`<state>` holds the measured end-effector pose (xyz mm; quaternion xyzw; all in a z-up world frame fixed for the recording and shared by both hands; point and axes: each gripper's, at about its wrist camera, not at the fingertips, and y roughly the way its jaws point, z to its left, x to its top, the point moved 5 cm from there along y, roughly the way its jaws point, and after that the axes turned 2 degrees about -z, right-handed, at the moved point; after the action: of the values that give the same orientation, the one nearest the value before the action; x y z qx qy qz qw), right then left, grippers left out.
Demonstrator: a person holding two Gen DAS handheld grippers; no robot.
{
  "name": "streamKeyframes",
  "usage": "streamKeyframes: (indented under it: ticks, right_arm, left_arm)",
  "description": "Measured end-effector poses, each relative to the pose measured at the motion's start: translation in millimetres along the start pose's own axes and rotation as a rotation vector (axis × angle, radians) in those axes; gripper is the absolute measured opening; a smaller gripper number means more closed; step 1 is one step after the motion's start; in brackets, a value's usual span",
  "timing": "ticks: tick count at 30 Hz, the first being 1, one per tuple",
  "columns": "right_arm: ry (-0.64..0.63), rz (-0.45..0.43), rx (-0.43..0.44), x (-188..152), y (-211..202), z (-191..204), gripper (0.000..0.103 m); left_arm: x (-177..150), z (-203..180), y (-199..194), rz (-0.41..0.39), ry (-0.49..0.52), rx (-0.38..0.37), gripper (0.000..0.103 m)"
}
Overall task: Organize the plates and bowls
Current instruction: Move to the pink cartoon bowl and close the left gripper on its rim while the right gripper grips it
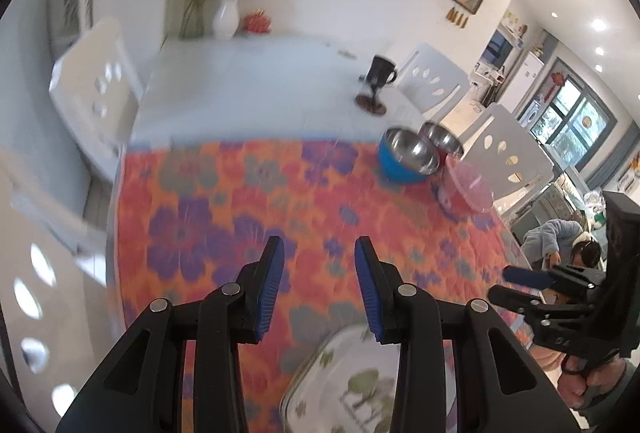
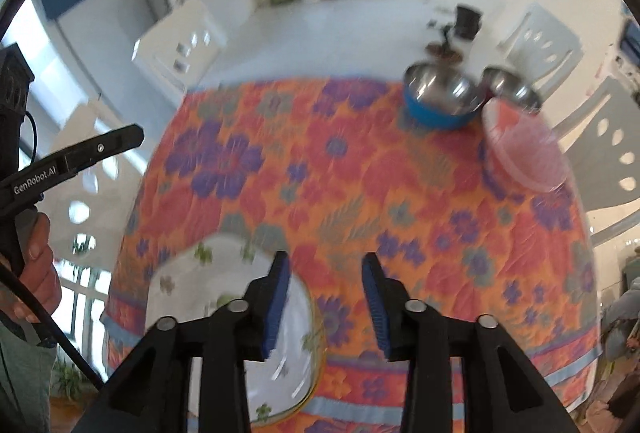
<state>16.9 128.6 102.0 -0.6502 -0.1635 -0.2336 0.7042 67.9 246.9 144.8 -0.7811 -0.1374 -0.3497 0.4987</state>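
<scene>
1. The floral cloth [image 2: 360,193] covers the near table end.
2. The white flowered plate [image 2: 224,297] lies at seven o'clock beneath the right gripper [image 2: 326,303], whose jaws are parted and empty.
3. The left gripper [image 1: 320,291] is likewise empty; the blue bowl [image 1: 406,155] sits at one o'clock, well apart.

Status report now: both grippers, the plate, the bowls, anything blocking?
Left gripper open, empty. Right gripper open, empty. Floral plate flat on cloth at near edge. Blue bowl, steel bowl, pink bowl grouped far right. Nothing blocking.
</scene>
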Motion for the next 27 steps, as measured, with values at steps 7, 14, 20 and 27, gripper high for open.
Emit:
streamKeyframes:
  ticks: [7,14,20,27]
  right_arm:
    - [0.094,-0.119,-0.079,35.5,-30.8,-81.2,0.055]
    - [0.174,-0.122,-0.064,56.8,-19.0,-208.9,0.056]
    - [0.221,-0.064,0.031,67.1,17.8,-290.1,0.056]
    - [0.207,0.016,0.123,77.6,66.8,-331.7,0.056]
  left_arm:
    - [41.6,-61.7,20.1,-0.023,0.036,-0.058,0.037]
    - [43.6,-153.5,79.0,0.044,0.031,-0.02,0.059]
    - [34.1,-224.9,151.5,0.119,-0.064,-0.038,0.059]
    - [24.4,-257.3,222.4,0.211,-0.109,-0.025,0.057]
